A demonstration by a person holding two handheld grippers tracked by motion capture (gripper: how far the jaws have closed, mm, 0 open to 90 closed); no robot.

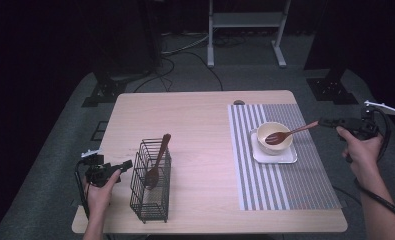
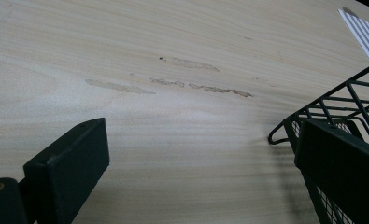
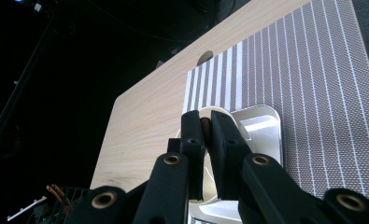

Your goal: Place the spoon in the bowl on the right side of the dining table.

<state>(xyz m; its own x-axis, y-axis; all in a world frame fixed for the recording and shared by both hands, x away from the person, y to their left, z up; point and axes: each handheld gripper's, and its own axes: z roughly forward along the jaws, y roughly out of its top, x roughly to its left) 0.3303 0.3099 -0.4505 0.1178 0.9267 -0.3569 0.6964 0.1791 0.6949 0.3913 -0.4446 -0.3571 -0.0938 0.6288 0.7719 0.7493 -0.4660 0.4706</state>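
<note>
My right gripper (image 1: 321, 122) is shut on the handle end of a brown wooden spoon (image 1: 291, 133). The spoon's head lies in a cream bowl (image 1: 265, 128) on a white square plate (image 1: 285, 157). In the right gripper view the jaws (image 3: 204, 116) pinch the handle (image 3: 204, 127) above the plate (image 3: 266, 126). A second wooden spoon (image 1: 158, 162) stands in a black wire basket (image 1: 150, 200) at the left. My left gripper (image 1: 126, 165) is open just left of the basket, with bare table between its jaws (image 2: 203, 158) and the basket's corner (image 2: 331, 107) by its right jaw.
A grey-and-white striped placemat (image 1: 285, 185) covers the right part of the light wood table (image 1: 200, 115) under the plate. A small cable hole (image 1: 239, 102) sits at the table's far edge. A metal stand (image 1: 245, 20) is on the floor behind.
</note>
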